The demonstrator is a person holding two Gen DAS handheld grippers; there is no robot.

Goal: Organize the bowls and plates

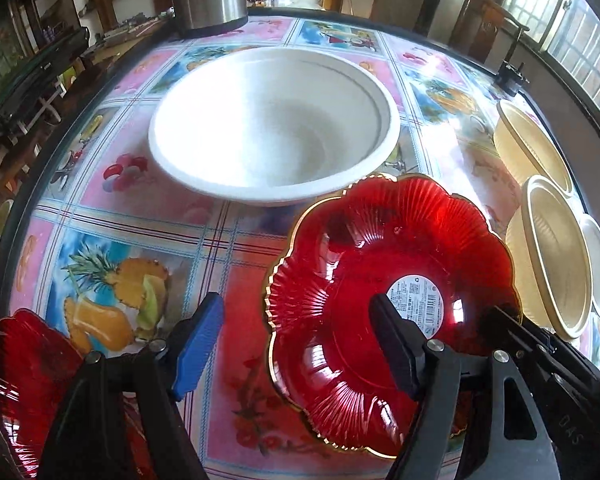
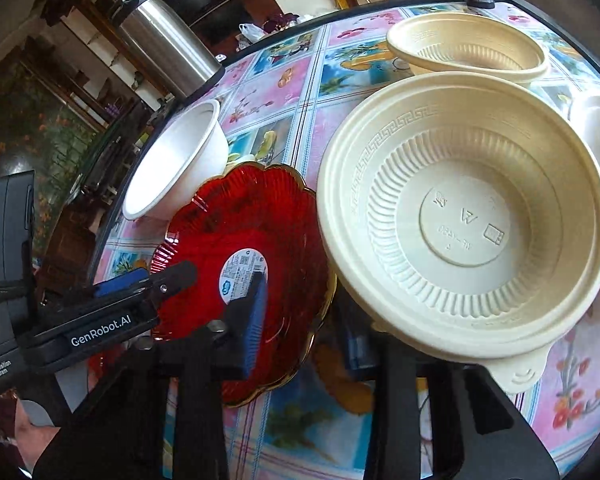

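Because the large cream ribbed plastic bowl (image 2: 460, 220) covers the far finger of my right gripper (image 2: 306, 304), I cannot tell whether it pinches the scalloped translucent red plate (image 2: 244, 220), whose gold rim stands between its jaws. My left gripper (image 1: 296, 304) is spread, one finger over that plate. A second red plate (image 1: 28, 380) is cut off at the corner. I count two cream bowls, two white ones and one steel flask (image 2: 160, 44) on the glossy fruit-print tablecloth (image 1: 140, 208).
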